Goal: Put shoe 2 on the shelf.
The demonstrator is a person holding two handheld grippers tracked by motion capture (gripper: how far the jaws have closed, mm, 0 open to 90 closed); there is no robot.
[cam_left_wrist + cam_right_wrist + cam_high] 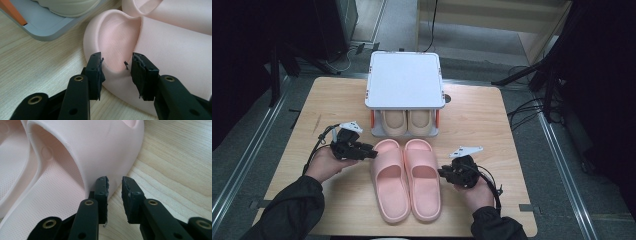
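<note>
1. Pair of pink slippers (pixel 408 177) sat side by side mid-table, toes just short of the little white shoe rack (pixel 404 80), which already held a beige pair (pixel 407 121) on its lower shelf.
2. Left gripper (pixel 117 67) was spread around the toe rim of the left slipper (pixel 150 50), pads not really squeezing as far as I could tell.
3. Right gripper (pixel 115 192) was only narrowly apart, holding nothing, tips at the outer wall of the right slipper (pixel 100 150).
4. Risk, I reckon: the foam looked soft, smooth and rounded, so a shallow pinch could slip off or flip it.
5. The footbeds were dimpled, the tabletop (pixel 492 120) pale wood grain.
</note>
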